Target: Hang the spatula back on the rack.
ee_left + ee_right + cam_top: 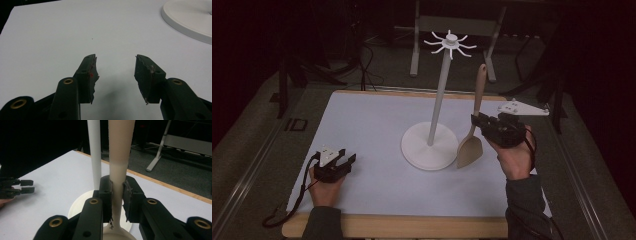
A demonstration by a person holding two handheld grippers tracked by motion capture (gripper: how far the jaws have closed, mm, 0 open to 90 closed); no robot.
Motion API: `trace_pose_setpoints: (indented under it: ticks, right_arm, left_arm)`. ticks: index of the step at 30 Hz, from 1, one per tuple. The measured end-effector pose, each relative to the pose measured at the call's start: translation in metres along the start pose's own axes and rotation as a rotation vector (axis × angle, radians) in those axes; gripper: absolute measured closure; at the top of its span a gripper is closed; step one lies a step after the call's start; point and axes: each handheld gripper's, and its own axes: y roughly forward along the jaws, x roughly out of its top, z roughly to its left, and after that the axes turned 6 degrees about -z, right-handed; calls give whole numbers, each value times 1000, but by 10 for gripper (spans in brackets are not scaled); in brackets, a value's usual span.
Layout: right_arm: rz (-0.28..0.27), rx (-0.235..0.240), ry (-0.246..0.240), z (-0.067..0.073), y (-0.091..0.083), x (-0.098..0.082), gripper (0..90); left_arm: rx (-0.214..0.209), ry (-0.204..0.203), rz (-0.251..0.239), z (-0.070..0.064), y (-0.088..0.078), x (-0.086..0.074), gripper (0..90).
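Observation:
A white rack (439, 97) with a round base (428, 148), a tall pole and a crown of hooks (450, 44) stands mid-table. My right gripper (476, 121) is shut on the neck of a wooden spatula (473, 127), held upright just right of the pole, blade down near the base's edge, handle end up. In the right gripper view the pads (108, 195) press on the spatula's stem (117, 177) with the pole (94, 152) right behind. My left gripper (347, 159) rests on the table at the front left, open and holding nothing (116, 75).
The white table sheet (372, 125) has a wooden front edge (397, 225). Metal frame legs (414, 45) stand on the dark floor behind the table. A cable (287, 210) trails off the front left corner.

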Motion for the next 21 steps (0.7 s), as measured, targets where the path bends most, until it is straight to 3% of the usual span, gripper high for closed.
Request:
trace_pose_setpoints:
  ticks: [21]
  right_arm:
    - [-29, 22, -47, 8, -2, 11, 783]
  left_arm:
    - [0, -3, -1, 0, 0, 0, 521]
